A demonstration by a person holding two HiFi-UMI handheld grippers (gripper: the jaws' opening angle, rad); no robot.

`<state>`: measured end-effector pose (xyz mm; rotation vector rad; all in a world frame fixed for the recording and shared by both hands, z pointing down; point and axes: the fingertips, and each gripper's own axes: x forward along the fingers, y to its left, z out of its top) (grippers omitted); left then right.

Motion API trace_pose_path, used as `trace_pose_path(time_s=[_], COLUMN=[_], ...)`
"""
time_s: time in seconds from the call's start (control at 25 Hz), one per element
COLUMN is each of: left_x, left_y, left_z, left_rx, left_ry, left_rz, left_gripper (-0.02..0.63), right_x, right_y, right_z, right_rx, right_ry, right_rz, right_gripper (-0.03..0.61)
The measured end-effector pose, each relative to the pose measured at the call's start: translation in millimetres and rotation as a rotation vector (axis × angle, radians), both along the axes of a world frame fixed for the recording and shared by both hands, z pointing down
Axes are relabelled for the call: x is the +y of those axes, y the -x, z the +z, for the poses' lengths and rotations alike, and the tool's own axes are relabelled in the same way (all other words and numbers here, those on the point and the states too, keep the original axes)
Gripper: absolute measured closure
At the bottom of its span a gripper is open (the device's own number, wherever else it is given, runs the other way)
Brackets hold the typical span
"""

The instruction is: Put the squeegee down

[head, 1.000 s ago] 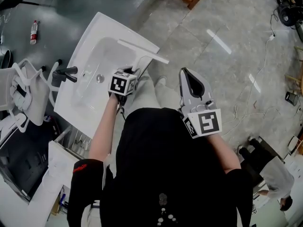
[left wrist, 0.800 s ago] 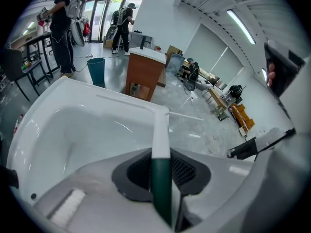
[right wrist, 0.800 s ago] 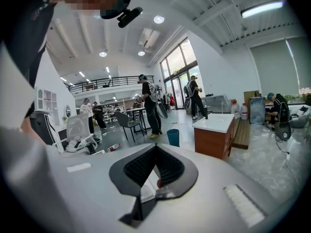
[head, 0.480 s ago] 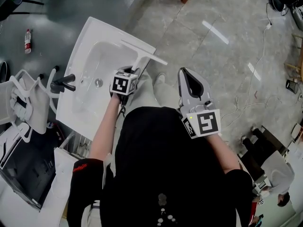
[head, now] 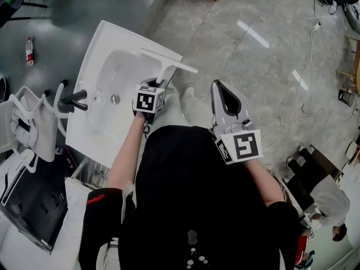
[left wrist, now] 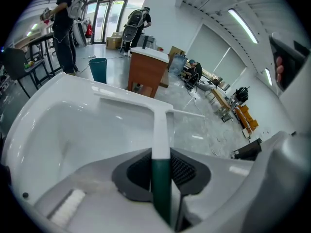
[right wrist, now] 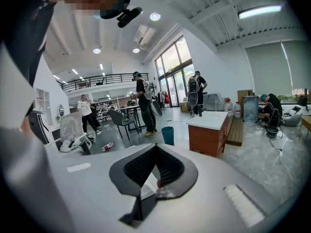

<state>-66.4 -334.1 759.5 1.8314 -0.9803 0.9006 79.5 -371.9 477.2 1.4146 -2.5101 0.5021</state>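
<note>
A white squeegee (head: 167, 62) with a long blade and a dark green grip (left wrist: 161, 188) hangs over the near right corner of a white sink (head: 95, 44). My left gripper (head: 156, 85) is shut on its handle, pointing steeply down, with the blade (left wrist: 127, 101) crosswise above the basin's rim. In the left gripper view the pads (left wrist: 187, 171) press on the green grip from both sides. To the right, over the floor, my right gripper (head: 219, 86) is held shut with nothing in it; its dark pads (right wrist: 167, 171) meet.
A black faucet (head: 73, 101) and a drain (head: 115, 99) are in the sink. A white chair (head: 28, 117) stands at the left, a bottle (head: 28, 50) lies on the floor. A wooden cabinet (left wrist: 147, 72), a blue bin (left wrist: 97, 69), floor cables (head: 298, 117) and people stand around.
The left gripper has sunk a little toward the sink with the squeegee still in its grip. The right gripper has stayed about where it was.
</note>
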Motion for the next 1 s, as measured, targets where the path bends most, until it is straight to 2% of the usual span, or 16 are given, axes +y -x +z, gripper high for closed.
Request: trace_pose_path(time_s=[0.32, 0.6, 0.76, 1.0], left_x=[-2.3, 1.3, -2.1, -2.9], left_y=[-0.1, -0.9, 3.8, 3.9], left_z=[0.6, 4.0, 0.9, -1.7], left_rx=[-0.017, -0.061, -0.104, -0.103], left_ry=[-0.015, -0.044, -0.084, -0.104], left_rz=[0.02, 0.048, 0.069, 0.072], left_gripper=[0.532, 0.529, 0.497, 0.497], right_x=[4.0, 6.6, 7.0, 10.0], right_y=[-1.2, -0.1, 1.5, 6.0], right_z=[2.3, 3.6, 4.8, 5.7], right_rx=[0.004, 0.008, 0.008, 0.012], right_ry=[0.005, 0.008, 0.01, 0.012], right_rz=[0.006, 0.002, -0.001, -0.013], right_gripper=[0.575, 0.575, 0.576, 0.575])
